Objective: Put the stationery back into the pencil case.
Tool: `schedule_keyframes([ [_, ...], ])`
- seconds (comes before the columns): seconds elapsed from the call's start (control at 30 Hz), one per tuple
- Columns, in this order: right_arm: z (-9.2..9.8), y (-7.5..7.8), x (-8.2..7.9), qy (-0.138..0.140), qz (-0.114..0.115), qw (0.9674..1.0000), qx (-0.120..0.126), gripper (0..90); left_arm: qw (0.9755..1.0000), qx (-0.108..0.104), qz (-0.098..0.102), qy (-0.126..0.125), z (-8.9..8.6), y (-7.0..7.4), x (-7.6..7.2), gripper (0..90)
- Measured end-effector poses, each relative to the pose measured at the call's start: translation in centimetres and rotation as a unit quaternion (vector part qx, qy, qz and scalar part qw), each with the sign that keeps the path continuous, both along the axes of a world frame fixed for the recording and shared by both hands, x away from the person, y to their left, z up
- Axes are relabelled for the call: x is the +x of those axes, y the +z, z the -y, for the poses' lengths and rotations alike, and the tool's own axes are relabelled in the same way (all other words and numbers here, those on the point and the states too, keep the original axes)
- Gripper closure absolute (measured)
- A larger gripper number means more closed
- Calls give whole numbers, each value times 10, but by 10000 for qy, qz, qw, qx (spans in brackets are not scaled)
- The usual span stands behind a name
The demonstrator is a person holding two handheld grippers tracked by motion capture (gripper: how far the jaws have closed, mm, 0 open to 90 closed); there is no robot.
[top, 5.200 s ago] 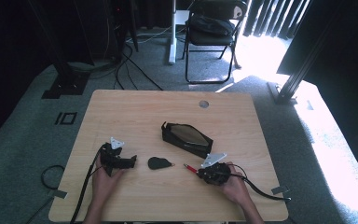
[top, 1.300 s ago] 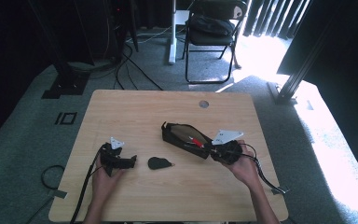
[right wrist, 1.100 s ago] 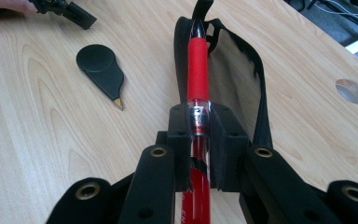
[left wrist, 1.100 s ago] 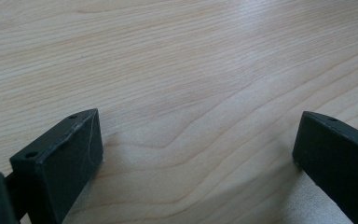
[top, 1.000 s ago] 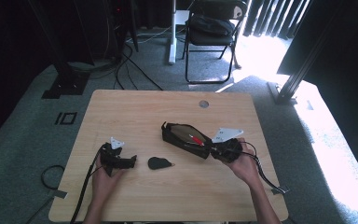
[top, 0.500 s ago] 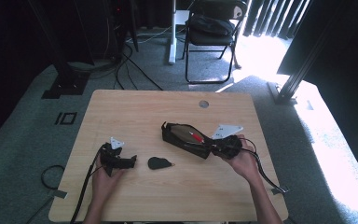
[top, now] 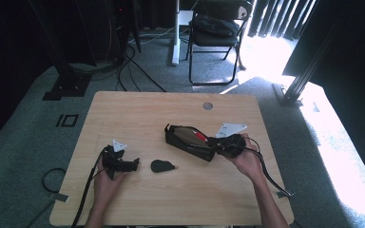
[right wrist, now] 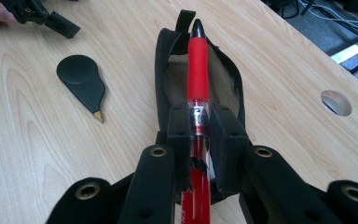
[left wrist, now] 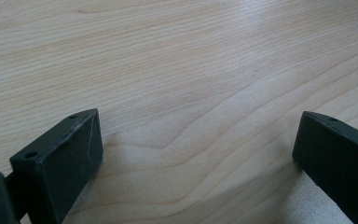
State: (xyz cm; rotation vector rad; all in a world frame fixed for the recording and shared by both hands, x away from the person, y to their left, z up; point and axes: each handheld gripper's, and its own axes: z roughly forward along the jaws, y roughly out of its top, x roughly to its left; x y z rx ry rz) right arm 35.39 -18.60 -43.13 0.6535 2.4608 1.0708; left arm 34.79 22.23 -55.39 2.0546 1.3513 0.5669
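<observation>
Red pen (right wrist: 198,70), with a black tip and a red rubber sleeve, is clamped between the two black jaws of the right claw (right wrist: 198,122) and is held lengthwise over the open mouth of a black pencil case (right wrist: 168,79). In the right gripper view the pen's tip is seen near the far end of the case, beside a small black tab, while the clear part of the barrel sits between the pads. In the high view the right claw (top: 215,142) is seen at the near right end of the pencil case (top: 185,141), which lies slantwise near the middle of the desk (top: 138,109), and the pen (top: 198,136) shows as a short red streak inside the opening. A flat black teardrop-shaped object (top: 162,166) with a small golden point at its narrow end lies on the desk just left of the case, apart from it. The left claw (top: 134,165) is held low over the desk at the near left, well apart from the case, its cable trailing off the near edge. In the left gripper view its jaws stand wide apart with bare light wood grain between them. A round hole (top: 207,105) is set in the desk near its far edge.
</observation>
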Motion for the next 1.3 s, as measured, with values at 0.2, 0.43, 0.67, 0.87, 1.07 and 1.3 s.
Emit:
schedule_keyframes([
  [0.2, 0, 0, 4, 15, 9, 10000, 24, 793, 10000, -1, 7, 3, 0, 0, 0, 19],
  [0.43, 0, 0, 8, 33, 30, 10000, 34, 793, 10000, -4, 8, 5, 0, 0, 0, 19],
  [0.67, -4, -1, 14, 48, 21, 10000, 33, 793, 10000, -10, 12, 11, 0, 0, 0, 19],
  [0.87, -7, -3, 19, 58, 2, 10000, -25, 793, 10000, -9, 14, 7, 0, 0, 0, 19],
  [1.07, -8, -3, 24, 109, -9, 9999, 3, 793, 10000, -8, 10, 4, 0, 0, 0, 19],
  [1.3, -10, -6, 29, 187, -9, 9998, 14, 793, 10000, -6, 21, 6, 0, 0, 0, 19],
])
